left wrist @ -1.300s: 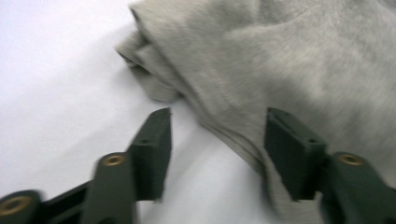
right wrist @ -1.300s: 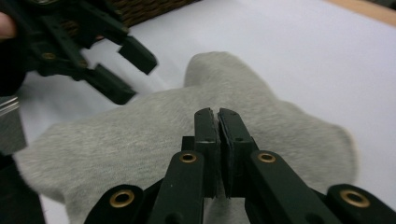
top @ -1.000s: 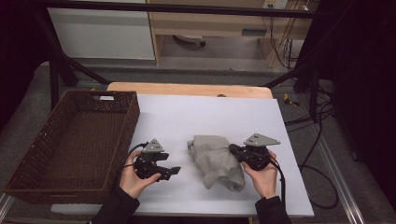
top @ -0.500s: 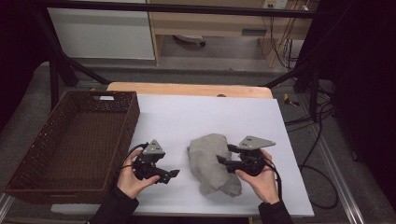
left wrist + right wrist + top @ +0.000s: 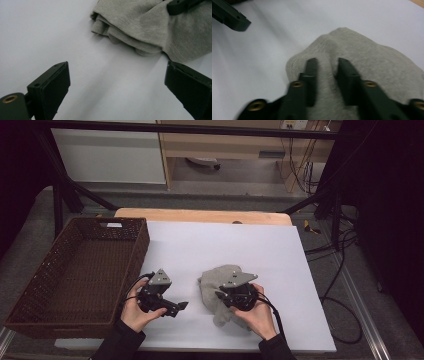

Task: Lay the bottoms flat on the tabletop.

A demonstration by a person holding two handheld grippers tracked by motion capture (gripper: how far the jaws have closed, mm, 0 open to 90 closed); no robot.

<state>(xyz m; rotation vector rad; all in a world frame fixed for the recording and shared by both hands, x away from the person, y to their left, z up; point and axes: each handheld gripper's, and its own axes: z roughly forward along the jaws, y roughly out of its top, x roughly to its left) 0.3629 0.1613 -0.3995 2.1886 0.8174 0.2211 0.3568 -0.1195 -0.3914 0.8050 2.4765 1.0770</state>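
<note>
A crumpled grey cloth (image 5: 216, 281) lies on the white table top (image 5: 225, 240) near its front edge. My right gripper (image 5: 222, 296) rests on the cloth from the right. Its jaws have just been closing and now pinch a raised fold of the cloth (image 5: 367, 65) between the right gripper's (image 5: 327, 61) two pads. My left gripper (image 5: 176, 308) lies on the table just left of the cloth, pointing at it. Its jaws have just been opening. In its own view the left gripper (image 5: 117, 72) stands wide open over bare table, a little short of the cloth (image 5: 140, 27).
A brown wicker basket (image 5: 142, 240) stands at the table's left edge, close behind my left hand. A wooden edge (image 5: 200, 215) runs along the back of the table. Cables trail from both grippers toward the person.
The right gripper moved left across the cloth, opened, then closed on a fold. The cloth shifted and bunched leftward. The left jaws spread wider while that hand stayed put.
</note>
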